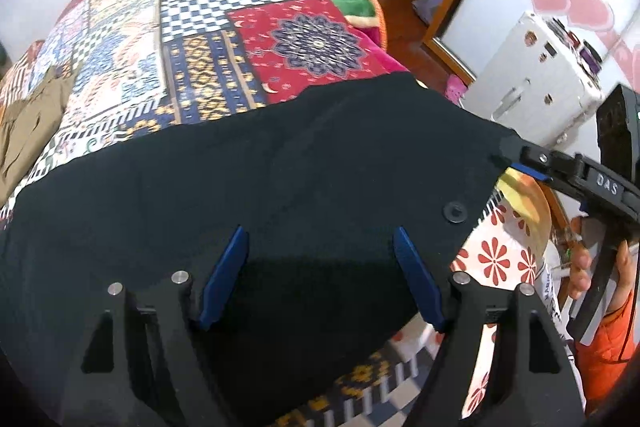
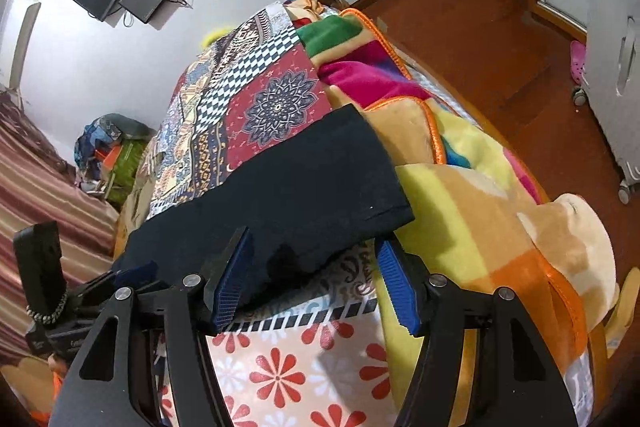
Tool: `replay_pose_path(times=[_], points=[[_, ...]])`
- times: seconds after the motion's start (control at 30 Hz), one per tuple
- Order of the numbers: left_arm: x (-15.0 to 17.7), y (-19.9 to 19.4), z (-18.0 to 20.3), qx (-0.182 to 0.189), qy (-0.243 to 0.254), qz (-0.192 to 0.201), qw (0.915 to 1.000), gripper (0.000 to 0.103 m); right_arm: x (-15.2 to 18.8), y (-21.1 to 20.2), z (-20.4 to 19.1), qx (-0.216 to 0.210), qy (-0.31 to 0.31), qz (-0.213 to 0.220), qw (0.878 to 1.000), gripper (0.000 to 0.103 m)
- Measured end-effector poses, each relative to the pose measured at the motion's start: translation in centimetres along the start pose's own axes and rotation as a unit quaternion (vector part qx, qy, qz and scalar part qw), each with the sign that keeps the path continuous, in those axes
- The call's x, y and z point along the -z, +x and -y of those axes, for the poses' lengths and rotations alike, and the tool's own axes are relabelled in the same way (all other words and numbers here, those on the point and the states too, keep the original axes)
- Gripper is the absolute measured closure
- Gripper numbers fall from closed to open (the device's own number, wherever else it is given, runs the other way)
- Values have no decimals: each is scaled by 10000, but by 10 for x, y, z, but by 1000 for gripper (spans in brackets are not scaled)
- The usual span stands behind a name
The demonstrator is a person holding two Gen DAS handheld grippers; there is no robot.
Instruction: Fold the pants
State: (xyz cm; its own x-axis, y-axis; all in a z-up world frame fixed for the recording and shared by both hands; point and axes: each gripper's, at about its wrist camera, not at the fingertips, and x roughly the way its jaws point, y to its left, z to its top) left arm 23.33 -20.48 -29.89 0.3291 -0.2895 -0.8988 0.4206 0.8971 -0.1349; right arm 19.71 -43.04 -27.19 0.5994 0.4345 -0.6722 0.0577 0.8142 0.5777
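While the dark pants (image 1: 256,163) lie partly folded on the bed (image 1: 208,27), left gripper (image 1: 320,267) and right gripper (image 2: 316,275) stand open, gripping nothing; further folds likely remain.

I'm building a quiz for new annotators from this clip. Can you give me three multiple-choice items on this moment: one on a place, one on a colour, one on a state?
1. Where do the black pants lie?
A. On the floor
B. On the patchwork bedspread
C. On the white suitcase

2. What colour are the pads of the left gripper?
A. Blue
B. Red
C. Green

3. How do the left gripper's jaws stand?
A. Shut on a sock
B. Shut with nothing between
C. Open above the pants

Key: 1 B, the dark cloth is spread across the bed. 2 A, both pads show blue. 3 C, a wide gap shows between the fingers, pinching no cloth.
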Motion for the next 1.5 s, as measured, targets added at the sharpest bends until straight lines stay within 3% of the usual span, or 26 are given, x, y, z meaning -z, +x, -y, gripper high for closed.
replay_pose_path(times=[0.2, 0.3, 0.37, 0.43, 0.63, 0.83, 1.23, 1.5], points=[[1, 4, 11, -146, 248, 5, 9996, 27, -10, 15, 7, 220, 141, 14, 9997, 44], [0, 3, 6, -91, 129, 7, 9999, 27, -12, 17, 8, 266, 133, 42, 9995, 61], [0, 2, 3, -63, 64, 17, 10000, 27, -13, 14, 8, 285, 61, 106, 9995, 79], [0, 0, 1, -50, 6, 34, 10000, 27, -15, 9, 7, 213, 24, 171, 9996, 90], [-1, -18, -9, -80, -140, 233, 9996, 27, -20, -6, -3, 41, -70, 465, 9989, 92], [1, -50, -28, -264, -271, 607, 9974, 27, -25, -16, -42, -51, -492, 660, 9966, 93], [30, -103, -91, -431, -732, 1175, 9894, 27, -31, -13, -160, -498, -1623, 827, 9820, 93], [64, -127, -142, -599, -1192, 1324, 9822, 27, -12, 16, -239, -987, -2309, 512, 9666, 93]])
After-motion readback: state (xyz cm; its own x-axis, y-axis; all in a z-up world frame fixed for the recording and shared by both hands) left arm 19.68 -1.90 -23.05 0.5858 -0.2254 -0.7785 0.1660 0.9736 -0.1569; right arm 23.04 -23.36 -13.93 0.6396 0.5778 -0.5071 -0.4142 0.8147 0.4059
